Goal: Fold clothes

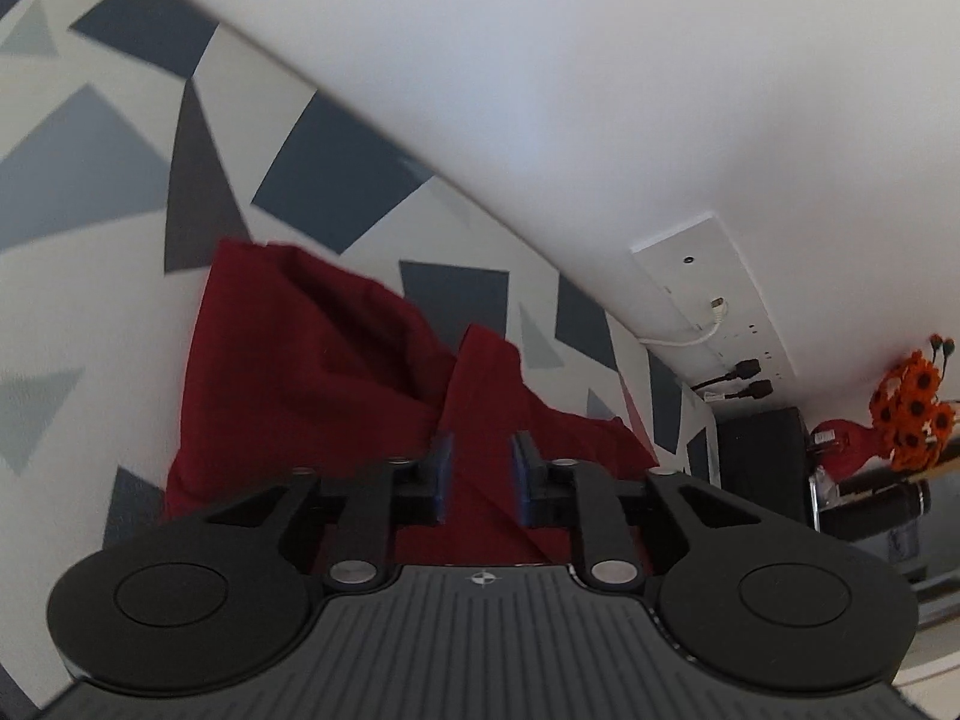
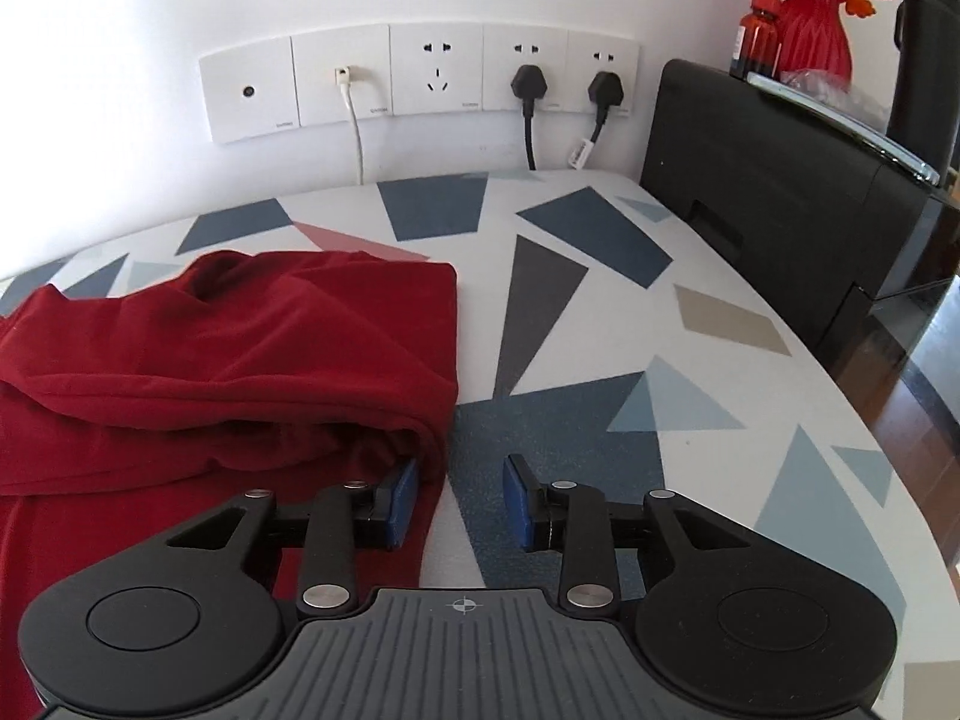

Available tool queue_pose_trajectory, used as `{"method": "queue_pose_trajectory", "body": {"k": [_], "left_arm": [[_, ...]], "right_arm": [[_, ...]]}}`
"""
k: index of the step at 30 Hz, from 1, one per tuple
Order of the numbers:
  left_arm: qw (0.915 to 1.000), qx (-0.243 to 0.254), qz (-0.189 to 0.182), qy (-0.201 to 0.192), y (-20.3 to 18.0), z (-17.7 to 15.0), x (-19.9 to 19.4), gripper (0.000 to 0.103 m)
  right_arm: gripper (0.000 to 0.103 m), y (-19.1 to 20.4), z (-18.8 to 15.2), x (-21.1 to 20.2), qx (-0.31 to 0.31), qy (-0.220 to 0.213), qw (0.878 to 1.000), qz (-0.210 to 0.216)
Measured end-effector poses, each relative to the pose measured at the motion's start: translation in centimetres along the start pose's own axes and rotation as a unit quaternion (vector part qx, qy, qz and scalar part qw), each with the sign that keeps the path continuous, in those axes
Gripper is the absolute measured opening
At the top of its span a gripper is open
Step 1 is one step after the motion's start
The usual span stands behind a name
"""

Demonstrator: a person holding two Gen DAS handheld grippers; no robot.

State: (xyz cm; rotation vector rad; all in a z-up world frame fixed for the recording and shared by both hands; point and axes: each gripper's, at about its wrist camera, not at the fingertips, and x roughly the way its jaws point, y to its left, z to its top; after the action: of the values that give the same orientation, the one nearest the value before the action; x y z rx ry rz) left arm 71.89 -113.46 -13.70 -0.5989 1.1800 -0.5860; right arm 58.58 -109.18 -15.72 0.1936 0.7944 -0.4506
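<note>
A dark red garment (image 1: pixel 312 372) lies bunched on the table's triangle-patterned cover (image 1: pixel 90 180). In the left wrist view my left gripper (image 1: pixel 482 459) hovers over it, jaws apart. A raised fold of the cloth runs down between the blue pads (image 1: pixel 443 468), and they do not press on it. In the right wrist view the red garment (image 2: pixel 228 348) fills the left side, folded over with a thick rolled edge. My right gripper (image 2: pixel 461 495) sits at that edge, open. Its left pad (image 2: pixel 403 501) is against the cloth, and bare table cover (image 2: pixel 600 330) shows between the jaws.
A row of wall sockets (image 2: pixel 420 78) with two black plugs and a white cable runs behind the table. A black box (image 2: pixel 780 192) stands at the far right, bearing a red vase of orange flowers (image 2: pixel 816 24), a brown bottle (image 2: pixel 759 36) and a black flask (image 2: pixel 924 48).
</note>
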Motion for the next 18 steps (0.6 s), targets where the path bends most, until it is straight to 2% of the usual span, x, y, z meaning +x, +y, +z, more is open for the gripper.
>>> {"method": "queue_pose_trajectory", "body": {"k": [2,5,7,11,12,13,14,15,17,18], "left_arm": [[0.9999,-0.015,0.002,0.003,0.4,-0.1,0.9,0.051],[0.9991,-0.039,-0.002,0.014,0.5,-0.1,2.5,0.061],[0.9984,-0.052,-0.004,0.022,0.3,-0.1,3.8,0.061],[0.9989,-0.042,0.013,0.019,-0.5,-0.1,5.6,0.061],[0.9990,-0.039,0.014,0.016,-0.6,-0.1,5.9,0.054],[0.9993,-0.033,0.013,0.012,-0.7,-0.1,6.1,0.044],[0.9995,-0.027,0.015,0.008,-0.9,0.0,6.1,0.011],[0.9996,-0.020,0.018,0.003,-1.2,0.0,6.1,0.007],[0.9997,-0.004,0.019,-0.013,-1.9,0.0,5.5,0.007],[0.9995,0.011,0.016,-0.024,-2.7,-0.1,5.0,0.007]], "right_arm": [[0.030,0.3,-0.1,0.0,-0.006,0.000,1.000,-0.001],[0.029,0.8,0.1,0.2,-0.012,-0.004,1.000,-0.003],[0.030,1.1,0.3,0.2,-0.021,-0.011,1.000,-0.004],[0.035,2.1,0.8,0.2,-0.058,-0.036,0.998,-0.011],[0.036,2.3,1.0,0.3,-0.068,-0.041,0.997,-0.011],[0.037,2.5,1.2,0.4,-0.077,-0.045,0.996,-0.010],[0.037,2.7,1.4,0.5,-0.085,-0.048,0.995,-0.009],[0.034,2.8,1.6,0.8,-0.088,-0.048,0.995,-0.006],[0.013,2.7,2.3,1.2,-0.084,-0.044,0.996,0.000],[0.008,2.6,2.7,1.1,-0.077,-0.047,0.996,0.002]]}}
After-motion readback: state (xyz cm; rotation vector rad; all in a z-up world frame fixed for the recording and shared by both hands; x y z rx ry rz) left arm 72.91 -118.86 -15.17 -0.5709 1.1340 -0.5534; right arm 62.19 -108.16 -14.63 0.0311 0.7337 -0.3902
